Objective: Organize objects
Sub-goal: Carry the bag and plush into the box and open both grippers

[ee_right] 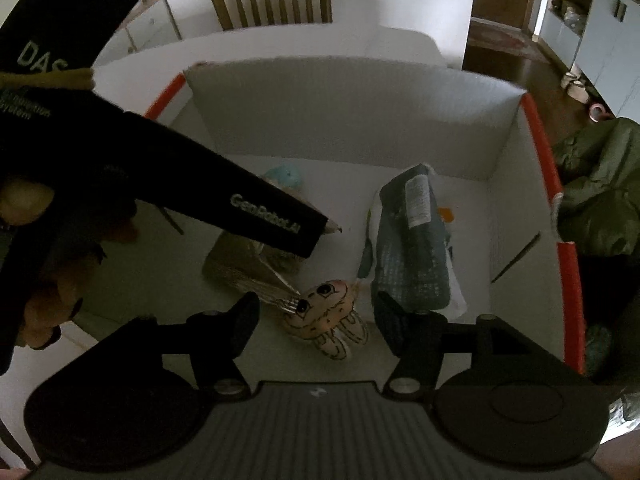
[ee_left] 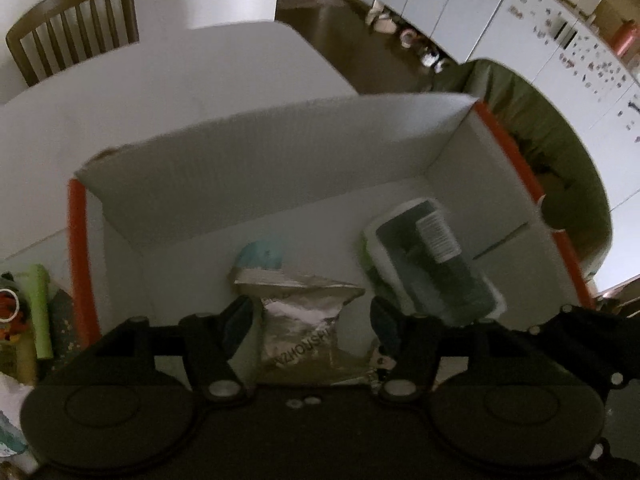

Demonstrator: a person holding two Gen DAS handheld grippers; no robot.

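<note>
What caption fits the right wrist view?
Open right hand-held gripper above white box holding foil pouch, plush toy, dark packet.

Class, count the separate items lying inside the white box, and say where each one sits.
4: teal item at the back left, silver foil pouch front left, plush toy front centre, dark packet on the right. More may be hidden.

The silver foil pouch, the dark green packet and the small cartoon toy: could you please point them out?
silver foil pouch [ee_left: 300, 336], left wrist view, crinkled front.
dark green packet [ee_right: 412, 256], right wrist view, printed face.
cartoon toy [ee_right: 320, 308], right wrist view, its face.
</note>
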